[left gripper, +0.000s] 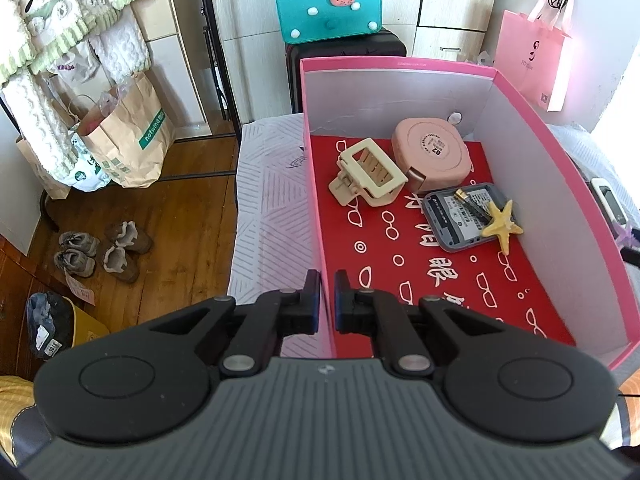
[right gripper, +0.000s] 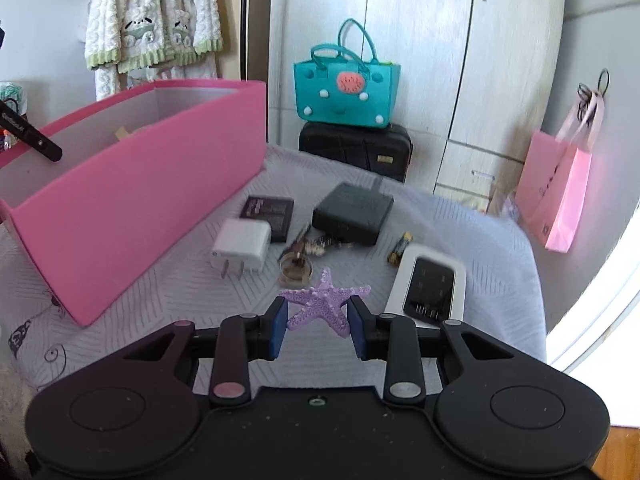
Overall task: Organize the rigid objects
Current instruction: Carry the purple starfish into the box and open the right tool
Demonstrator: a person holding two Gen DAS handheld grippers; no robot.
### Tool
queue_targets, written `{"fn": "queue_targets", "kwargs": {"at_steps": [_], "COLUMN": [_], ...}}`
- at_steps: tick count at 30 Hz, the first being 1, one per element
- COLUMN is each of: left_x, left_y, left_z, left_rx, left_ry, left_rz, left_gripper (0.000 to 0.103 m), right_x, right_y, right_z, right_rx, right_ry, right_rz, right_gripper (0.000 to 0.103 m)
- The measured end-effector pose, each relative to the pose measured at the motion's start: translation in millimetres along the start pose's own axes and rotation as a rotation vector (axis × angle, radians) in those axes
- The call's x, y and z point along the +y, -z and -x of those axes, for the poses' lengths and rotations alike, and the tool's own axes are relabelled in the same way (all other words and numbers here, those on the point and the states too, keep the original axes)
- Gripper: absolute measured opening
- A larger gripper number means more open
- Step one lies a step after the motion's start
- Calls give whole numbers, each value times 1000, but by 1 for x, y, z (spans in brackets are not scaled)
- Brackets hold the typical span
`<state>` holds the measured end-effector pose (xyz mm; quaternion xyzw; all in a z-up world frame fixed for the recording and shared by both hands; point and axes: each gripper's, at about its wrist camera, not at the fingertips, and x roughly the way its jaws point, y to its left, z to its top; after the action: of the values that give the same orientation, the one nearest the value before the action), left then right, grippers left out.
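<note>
A pink box [left gripper: 400,65] with a red floor holds a cream hair claw [left gripper: 370,172], a pink round case [left gripper: 432,154], a grey device [left gripper: 464,216], a battery [left gripper: 472,202] and a yellow starfish [left gripper: 503,226]. My left gripper [left gripper: 327,300] is shut on the box's left wall near its front corner. My right gripper [right gripper: 318,322] is open, its pads on either side of a purple starfish [right gripper: 324,302] lying on the white bedspread. The pink box [right gripper: 132,196] stands to its left.
On the bedspread lie a white charger [right gripper: 240,250], a dark card [right gripper: 270,214], a black box [right gripper: 352,214], a battery [right gripper: 400,248], a small round jar [right gripper: 296,270] and a white remote-like device [right gripper: 430,290]. A teal bag [right gripper: 346,88] sits on a black suitcase [right gripper: 356,150].
</note>
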<state>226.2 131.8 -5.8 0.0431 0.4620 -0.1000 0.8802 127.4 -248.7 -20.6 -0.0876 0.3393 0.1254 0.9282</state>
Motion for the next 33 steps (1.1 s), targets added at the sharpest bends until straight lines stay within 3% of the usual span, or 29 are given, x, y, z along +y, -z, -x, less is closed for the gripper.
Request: {"fn": "queue_targets", "kwargs": {"at_steps": [4, 9, 12, 16, 19, 22, 28, 33], "left_x": [1, 0, 0, 1, 4, 6, 10, 10], "left_y": [0, 0, -1, 0, 1, 2, 3, 4], "left_z": [0, -1, -1, 0, 1, 1, 1, 2], "left_rx": [-3, -5, -1, -5, -10, -11, -13, -17], "left_ry": [5, 3, 4, 10, 24, 35, 63, 67], "left_rz": [5, 6, 1, 4, 17, 29, 53, 59], "left_gripper": [6, 6, 6, 6, 6, 7, 8, 8], "right_x": [0, 12, 28, 50, 68, 90, 131, 135], "right_y": [-22, -54, -74, -103, -119, -132, -144, -142], "right_z": [13, 30, 26, 12, -1, -23, -74, -84], "right_rx": [-71, -174, -162, -130, -84, 22, 259, 298], "right_ry": [-59, -249, -375, -459, -528, -582, -554, -517], "right_rz": [-22, -54, -21, 37, 81, 123, 258, 279], "right_gripper": [37, 37, 37, 37, 37, 37, 37, 38]}}
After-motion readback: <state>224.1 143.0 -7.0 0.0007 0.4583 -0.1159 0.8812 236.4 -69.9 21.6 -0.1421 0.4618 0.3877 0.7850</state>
